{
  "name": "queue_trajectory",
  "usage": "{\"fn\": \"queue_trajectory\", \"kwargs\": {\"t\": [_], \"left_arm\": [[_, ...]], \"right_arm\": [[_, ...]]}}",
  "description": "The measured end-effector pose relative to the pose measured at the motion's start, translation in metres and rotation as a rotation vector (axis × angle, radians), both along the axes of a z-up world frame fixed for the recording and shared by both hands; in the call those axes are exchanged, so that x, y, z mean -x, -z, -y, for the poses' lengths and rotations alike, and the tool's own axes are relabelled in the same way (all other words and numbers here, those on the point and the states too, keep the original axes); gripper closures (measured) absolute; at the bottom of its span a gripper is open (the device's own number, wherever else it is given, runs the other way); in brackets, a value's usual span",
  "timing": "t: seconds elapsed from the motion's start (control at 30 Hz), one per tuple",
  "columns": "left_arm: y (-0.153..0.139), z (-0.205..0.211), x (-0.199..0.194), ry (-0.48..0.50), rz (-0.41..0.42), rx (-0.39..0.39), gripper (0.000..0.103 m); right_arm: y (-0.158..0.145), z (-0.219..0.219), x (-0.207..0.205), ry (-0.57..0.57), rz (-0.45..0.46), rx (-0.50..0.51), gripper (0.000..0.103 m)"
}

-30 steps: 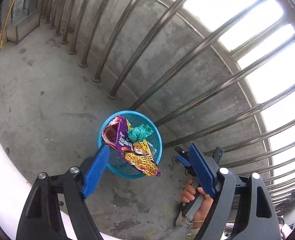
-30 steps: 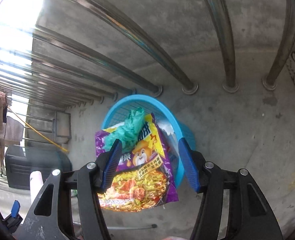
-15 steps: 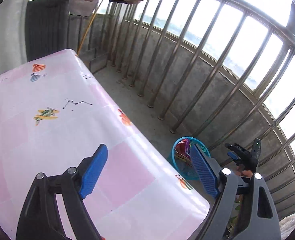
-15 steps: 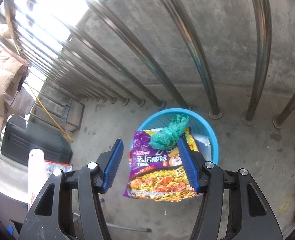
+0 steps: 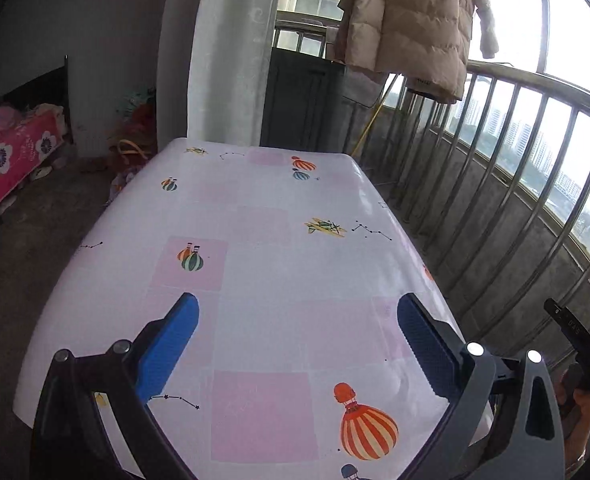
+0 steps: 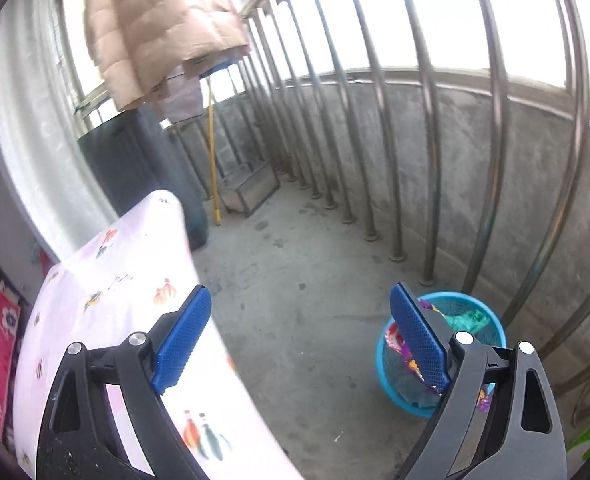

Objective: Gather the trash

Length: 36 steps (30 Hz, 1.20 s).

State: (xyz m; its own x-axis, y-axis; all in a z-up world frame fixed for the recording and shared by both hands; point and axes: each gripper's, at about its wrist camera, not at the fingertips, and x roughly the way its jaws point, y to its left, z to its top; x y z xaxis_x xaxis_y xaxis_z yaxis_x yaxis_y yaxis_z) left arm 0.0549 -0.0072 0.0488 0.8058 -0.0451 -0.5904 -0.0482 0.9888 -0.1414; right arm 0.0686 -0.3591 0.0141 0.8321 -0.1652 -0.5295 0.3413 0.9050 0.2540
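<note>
A balloon-print tabletop [image 5: 279, 280] lies bare beside the balcony railing [image 6: 431, 168]. The blue trash basket [image 6: 391, 376], holding a purple noodle wrapper [image 6: 399, 344], stands on open concrete. Left gripper [image 5: 297, 338] and right gripper [image 6: 300, 332], jaws just opened wide, hold nothing.

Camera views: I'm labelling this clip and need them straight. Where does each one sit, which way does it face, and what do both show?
Left wrist: sits on the left gripper, looking down over the table; a hand shows at right.
Right wrist: sits on the right gripper, facing the balcony floor, railing and blue basket of trash; only its open fingers show.
Shared: table, railing, hanging coat.
</note>
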Motion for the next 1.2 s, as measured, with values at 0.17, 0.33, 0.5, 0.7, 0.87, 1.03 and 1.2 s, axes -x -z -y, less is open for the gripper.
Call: {"fn": "queue_trajectory", "kwargs": {"t": [0.17, 0.33, 0.5, 0.7, 0.87, 1.03, 1.2], "left_arm": [[-0.003, -0.002, 0.029, -0.045, 0.040, -0.113, 0.006], [-0.008, -0.010, 0.035, -0.092, 0.045, -0.152, 0.006], [-0.004, -0.019, 0.039, -0.121, 0.020, -0.107, 0.006], [-0.001, -0.027, 0.042, -0.131, -0.001, -0.091, 0.006], [0.005, -0.031, 0.037, -0.170, -0.043, -0.106, 0.006], [0.016, -0.037, 0.030, -0.216, -0.098, -0.086, 0.006], [0.029, -0.038, 0.029, -0.224, -0.155, -0.077, 0.006]], "right_arm": [[-0.020, -0.053, 0.004, -0.123, 0.034, 0.131, 0.008], [-0.021, -0.093, 0.005, -0.203, 0.016, 0.171, 0.008], [-0.027, -0.116, 0.009, -0.251, -0.004, 0.110, 0.008], [-0.055, -0.138, 0.028, -0.240, 0.077, 0.115, 0.008], [-0.065, -0.159, 0.027, -0.279, 0.104, 0.177, 0.008], [-0.058, -0.176, 0.025, -0.293, 0.115, 0.252, 0.008], [-0.037, -0.184, 0.018, -0.356, -0.023, 0.266, 0.008]]}}
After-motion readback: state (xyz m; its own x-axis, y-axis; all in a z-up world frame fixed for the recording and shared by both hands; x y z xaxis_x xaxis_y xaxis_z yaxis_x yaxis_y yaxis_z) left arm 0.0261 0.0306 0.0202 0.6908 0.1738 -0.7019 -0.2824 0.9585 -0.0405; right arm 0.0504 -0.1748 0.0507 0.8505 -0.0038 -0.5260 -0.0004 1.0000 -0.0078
